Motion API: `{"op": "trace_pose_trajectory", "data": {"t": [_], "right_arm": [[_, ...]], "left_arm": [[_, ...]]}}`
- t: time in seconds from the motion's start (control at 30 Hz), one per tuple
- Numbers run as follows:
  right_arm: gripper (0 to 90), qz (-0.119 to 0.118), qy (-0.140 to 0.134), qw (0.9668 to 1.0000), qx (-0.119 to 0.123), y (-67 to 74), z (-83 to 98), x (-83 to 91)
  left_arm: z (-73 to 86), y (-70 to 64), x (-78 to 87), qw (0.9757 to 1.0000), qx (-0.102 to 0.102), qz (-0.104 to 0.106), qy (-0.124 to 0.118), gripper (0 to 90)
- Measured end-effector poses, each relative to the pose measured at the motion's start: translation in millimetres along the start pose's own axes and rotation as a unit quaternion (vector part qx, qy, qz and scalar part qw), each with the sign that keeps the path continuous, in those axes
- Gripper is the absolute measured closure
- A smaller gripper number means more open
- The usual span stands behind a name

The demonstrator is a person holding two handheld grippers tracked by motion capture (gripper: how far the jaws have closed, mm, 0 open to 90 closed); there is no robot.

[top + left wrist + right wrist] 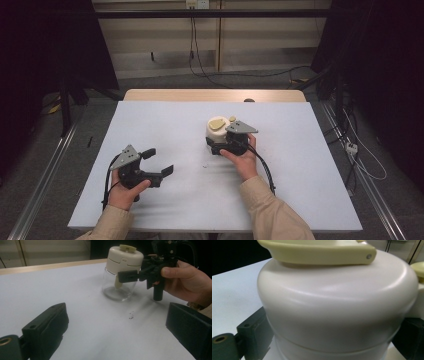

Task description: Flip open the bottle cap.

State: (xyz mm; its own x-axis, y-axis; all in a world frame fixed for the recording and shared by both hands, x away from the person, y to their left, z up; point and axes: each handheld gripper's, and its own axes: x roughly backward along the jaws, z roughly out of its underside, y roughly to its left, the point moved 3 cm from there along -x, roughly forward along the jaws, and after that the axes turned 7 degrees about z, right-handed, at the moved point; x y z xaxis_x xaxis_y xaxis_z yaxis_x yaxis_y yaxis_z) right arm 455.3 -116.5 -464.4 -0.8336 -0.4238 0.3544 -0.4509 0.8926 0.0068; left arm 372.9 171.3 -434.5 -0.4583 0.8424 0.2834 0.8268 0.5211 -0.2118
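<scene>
From the high view, a person is resting a left gripper [159, 161] on the white table [165, 125], jaws spread apart, empty. To its right, the right gripper [216, 145] is closing around a jar [217, 131] near the table's centre.

In the left gripper view, the jar's clear glass body [117, 286] is standing upright under a cream lid [124, 257].

In the right gripper view, the lid [337, 302] is sitting between both jaws.
</scene>
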Motion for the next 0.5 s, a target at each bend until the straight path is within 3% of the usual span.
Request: {"op": "trace_pose_trajectory", "data": {"t": [0.27, 0.5], "right_arm": [[5.1, 0.001, 0.001, 1.0, 0.001, 0.1, -0.1, -0.1], [5.1, 0.001, 0.002, 1.0, 0.002, 0.3, -0.1, 0.1]], "left_arm": [[-10.3, 0.1, -15.5, 1.0, 0.004, 0.0, 0.007, 4.3], [-22.2, -1.6, -32.3, 0.9997, -0.004, 0.016, 0.016, 10.2]]}}
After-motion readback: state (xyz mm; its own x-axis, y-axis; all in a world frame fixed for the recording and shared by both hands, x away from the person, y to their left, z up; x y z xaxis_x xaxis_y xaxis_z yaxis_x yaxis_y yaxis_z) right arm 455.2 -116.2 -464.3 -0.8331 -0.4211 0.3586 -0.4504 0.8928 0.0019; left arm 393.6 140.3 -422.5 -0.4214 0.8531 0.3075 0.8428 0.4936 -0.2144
